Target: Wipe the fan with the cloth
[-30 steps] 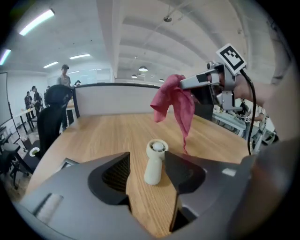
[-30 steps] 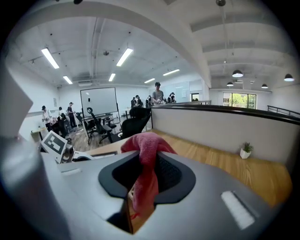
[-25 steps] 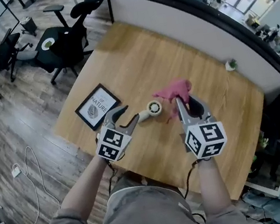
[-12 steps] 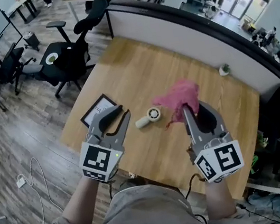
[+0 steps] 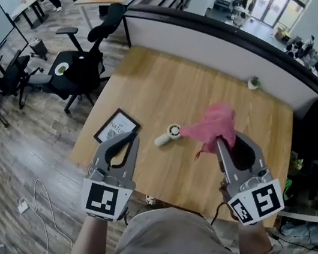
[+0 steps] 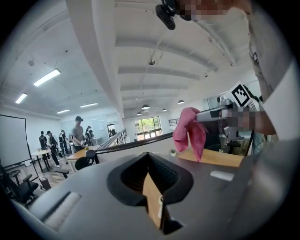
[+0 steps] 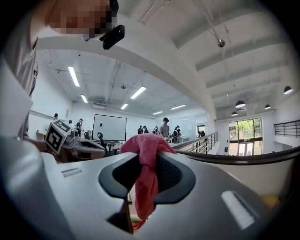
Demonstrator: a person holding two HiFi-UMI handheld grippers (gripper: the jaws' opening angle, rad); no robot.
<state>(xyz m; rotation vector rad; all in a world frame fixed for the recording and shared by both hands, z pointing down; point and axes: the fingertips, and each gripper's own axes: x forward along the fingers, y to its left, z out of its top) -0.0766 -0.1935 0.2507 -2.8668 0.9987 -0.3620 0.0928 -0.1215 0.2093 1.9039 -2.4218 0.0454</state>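
Left gripper (image 5: 131, 135): jaws brought together, tips meeting. The left gripper view shows only a thin sliver of gap further back and nothing caught in it. It holds nothing. It is raised clear of the table (image 5: 156, 75), on the near-left side of the fan (image 5: 169, 134) and not touching it.

Right gripper (image 5: 218, 141): jaws clamped on the pink cloth (image 5: 213, 123). In the right gripper view the cloth is bunched over the tips, and a tail of it hangs down through the opening between the jaws. Seen from the head camera, the bunch of cloth sits at the jaw tips just to the right of the fan, lifted off the table. I can't tell whether its left edge brushes the fan or only overlaps it from this angle.

The fan is small and white, with a round head and a short handle. It lies on its side on the wooden table, between the two grippers and a bit further out than both. Neither gripper has hold of it.

A black framed picture (image 5: 116, 126) lies flat to the left of the fan, just beyond the left gripper's tips. A small potted plant (image 5: 253, 83) stands well to the right of the fan, by the far edge of the table.
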